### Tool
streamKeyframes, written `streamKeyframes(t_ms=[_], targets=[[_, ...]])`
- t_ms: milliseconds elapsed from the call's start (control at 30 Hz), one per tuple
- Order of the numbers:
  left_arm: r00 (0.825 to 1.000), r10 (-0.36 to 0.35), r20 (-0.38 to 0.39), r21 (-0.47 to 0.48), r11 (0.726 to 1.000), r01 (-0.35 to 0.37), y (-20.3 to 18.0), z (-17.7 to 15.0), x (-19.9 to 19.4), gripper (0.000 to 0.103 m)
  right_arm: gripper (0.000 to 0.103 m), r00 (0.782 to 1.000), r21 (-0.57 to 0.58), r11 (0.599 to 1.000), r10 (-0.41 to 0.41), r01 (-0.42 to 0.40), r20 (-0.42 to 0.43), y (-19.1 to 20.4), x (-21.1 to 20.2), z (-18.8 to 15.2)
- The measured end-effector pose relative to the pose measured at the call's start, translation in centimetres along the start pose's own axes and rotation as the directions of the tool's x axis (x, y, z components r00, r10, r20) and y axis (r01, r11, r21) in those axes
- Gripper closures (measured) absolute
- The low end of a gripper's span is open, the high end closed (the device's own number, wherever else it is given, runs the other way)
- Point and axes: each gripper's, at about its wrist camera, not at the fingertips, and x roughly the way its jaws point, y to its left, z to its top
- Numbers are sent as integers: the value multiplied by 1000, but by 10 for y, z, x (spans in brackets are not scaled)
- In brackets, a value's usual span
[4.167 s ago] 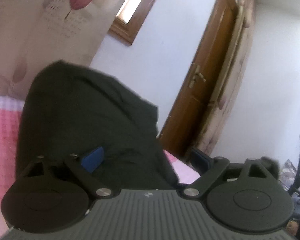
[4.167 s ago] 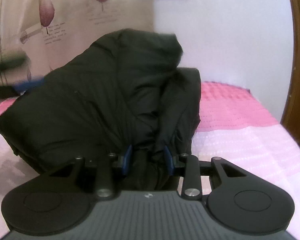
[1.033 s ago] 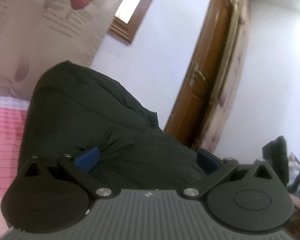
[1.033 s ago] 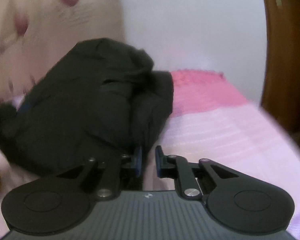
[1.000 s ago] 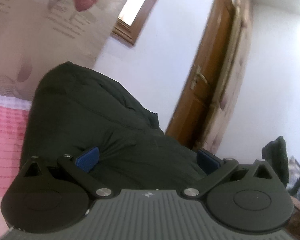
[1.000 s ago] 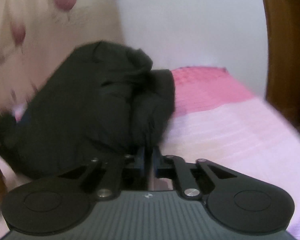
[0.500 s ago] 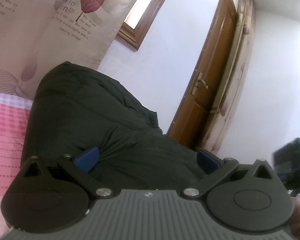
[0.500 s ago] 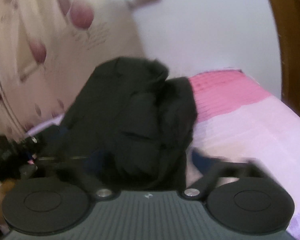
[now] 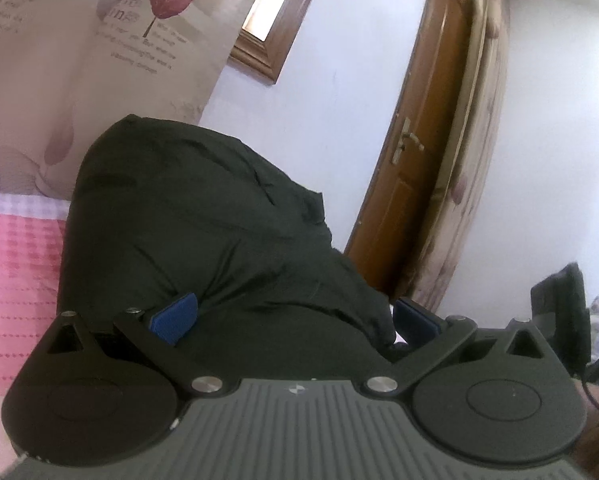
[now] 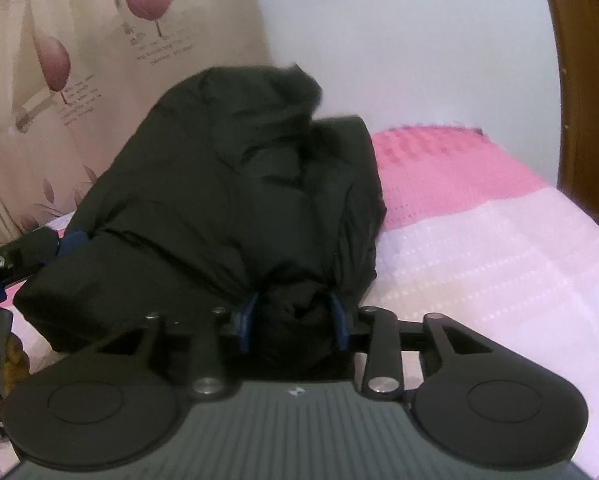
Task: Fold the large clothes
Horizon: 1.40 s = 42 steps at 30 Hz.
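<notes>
A black padded jacket (image 10: 227,200) lies on a bed (image 10: 479,240) spread in pink and pale pink bands with a small woven check; the beige curtain (image 9: 79,60) carries maroon leaves and lettering, the door (image 9: 419,160) is brown wood, the wall (image 10: 419,48) white

The left gripper (image 9: 293,322), black with blue pads, holds its jaws spread wide. The right gripper (image 10: 293,320), of the same make, points downward with its jaws opening, dark cloth bunched between them.
</notes>
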Motion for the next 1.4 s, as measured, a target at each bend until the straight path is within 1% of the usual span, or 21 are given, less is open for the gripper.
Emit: streamKeyframes(t_ms=[133,233,400,533,567,600,633,700,733,800,900,1033,1400], targets=[[1000,21,-13,22,1000,-21,-2,0,3,0,62,1000,11,1000,-3,3,-9,-1,8,0],[999,43,-25,45,998,-42,-5,-1,5,0,61,999,-20,999,-32,32,-1,7,7,-2],[997,70,-35,80,994,-67,-10,-2,7,0,56,996,-67,994,-85,86,27,17,9,-5],[996,77,-37,88,993,-73,-12,-2,7,0,53,995,-66,993,-93,95,29,17,9,-6],[996,81,-37,92,993,-77,-12,-2,7,0,33,991,-55,989,-133,135,24,17,10,-5],[996,85,-37,96,992,-81,-13,-3,8,0,21,986,-29,985,-169,169,11,14,13,-4],[995,88,-38,99,992,-84,-13,-3,7,0,9,985,-1,985,-170,170,-5,9,15,-3],[995,94,-40,106,990,-90,-15,-3,8,0,9,992,59,991,-121,123,-38,-3,18,0],[994,98,-41,111,989,-93,-16,-3,8,0,7,993,79,991,-107,111,-47,-8,19,1],[994,102,-42,115,989,-97,-16,-3,9,0,6,994,88,991,-97,101,-48,-10,18,1],[994,101,-42,115,989,-96,-16,-3,8,0,5,993,78,990,-113,116,-42,-8,18,0],[993,106,-44,122,987,-100,-17,-3,9,0,0,990,74,988,-131,134,-47,-7,22,1],[993,108,-46,129,986,-101,-17,-3,9,0,0,988,59,987,-150,152,-37,-4,20,-1]])
